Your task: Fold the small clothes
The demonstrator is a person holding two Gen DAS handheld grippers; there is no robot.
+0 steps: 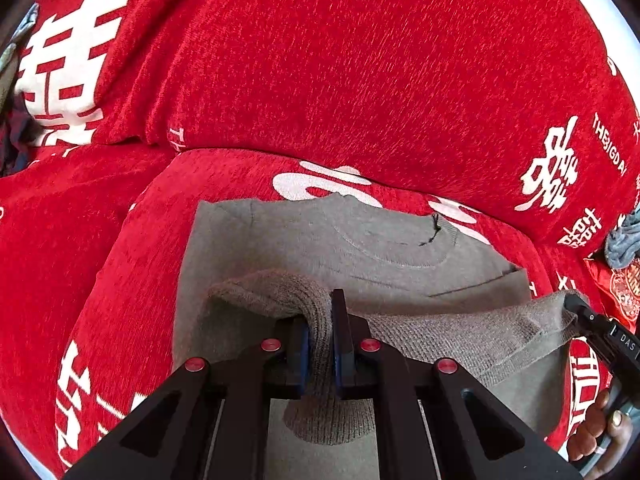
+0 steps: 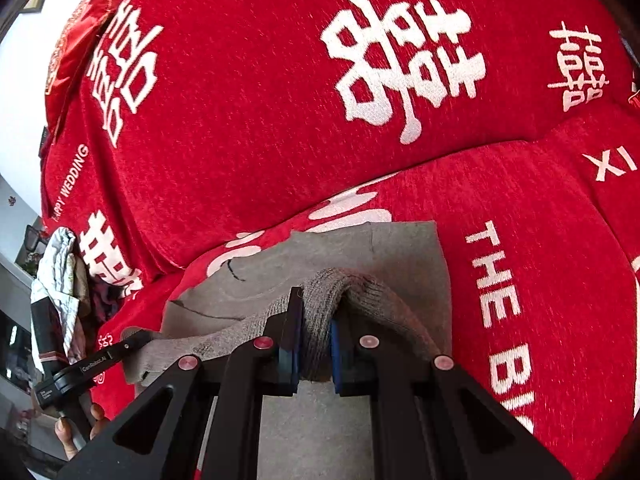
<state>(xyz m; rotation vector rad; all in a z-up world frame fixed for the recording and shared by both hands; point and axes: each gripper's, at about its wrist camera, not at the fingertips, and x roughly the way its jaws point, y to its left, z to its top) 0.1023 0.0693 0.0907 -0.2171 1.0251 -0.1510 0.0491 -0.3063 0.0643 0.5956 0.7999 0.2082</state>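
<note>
A grey knit sweater lies flat on a red sofa seat, its neckline toward the backrest. My left gripper is shut on a bunched ribbed edge of the sweater, lifted over the flat part. From there the lifted hem stretches right to my right gripper, which pinches its other end. In the right wrist view the right gripper is shut on the same ribbed fold of the sweater. At that view's lower left the left gripper holds the hem's far end.
The red sofa cover with white characters fills both views, backrest behind the seat. A grey cloth lies at the right edge. A silvery bundle and dark clothes sit at the sofa's left end. A hand grips the right tool.
</note>
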